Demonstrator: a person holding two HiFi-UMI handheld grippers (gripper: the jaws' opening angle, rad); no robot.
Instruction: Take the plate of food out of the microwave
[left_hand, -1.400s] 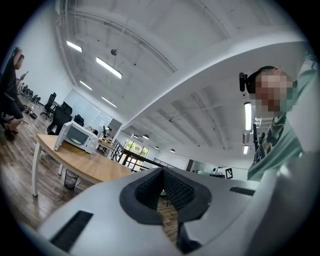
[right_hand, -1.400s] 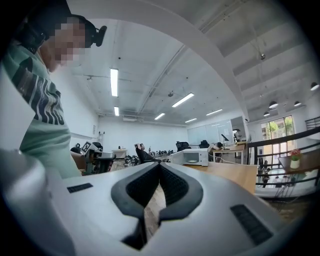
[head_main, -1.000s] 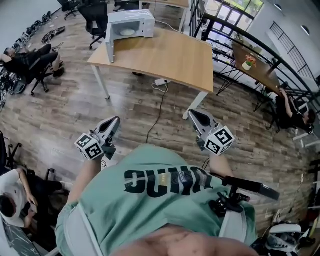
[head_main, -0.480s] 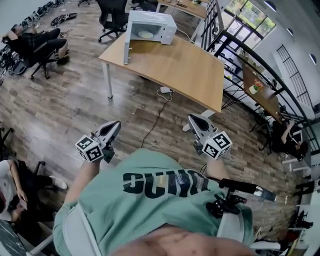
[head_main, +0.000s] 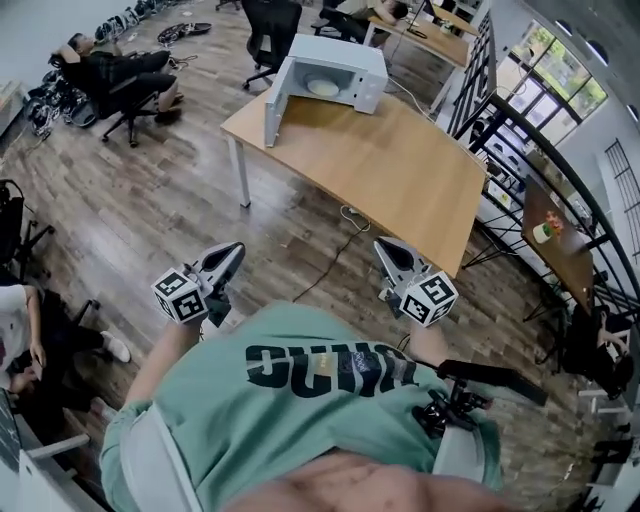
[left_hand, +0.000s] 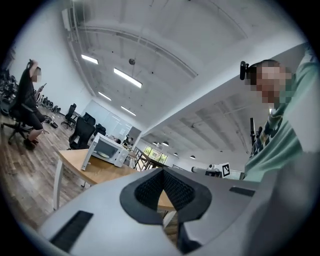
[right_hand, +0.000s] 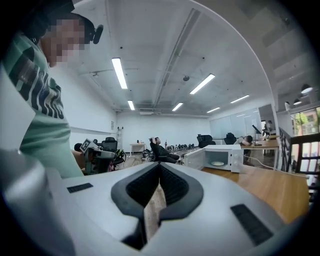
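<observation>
A white microwave stands at the far left corner of a wooden table, its door swung open to the left. Inside lies a white plate with pale food. The microwave and plate also show far off in the right gripper view, and the microwave small in the left gripper view. My left gripper and right gripper are held level in front of my body, well short of the table. Both are shut with nothing between the jaws.
A person leans back in an office chair at the far left; another person sits at the left edge. A cable trails over the wooden floor under the table. A black railing runs along the right, beyond it a small table.
The table and microwave have come closer and shifted right in the head view as I walk toward them. Both grippers keep their place in front of my body, still shut.
</observation>
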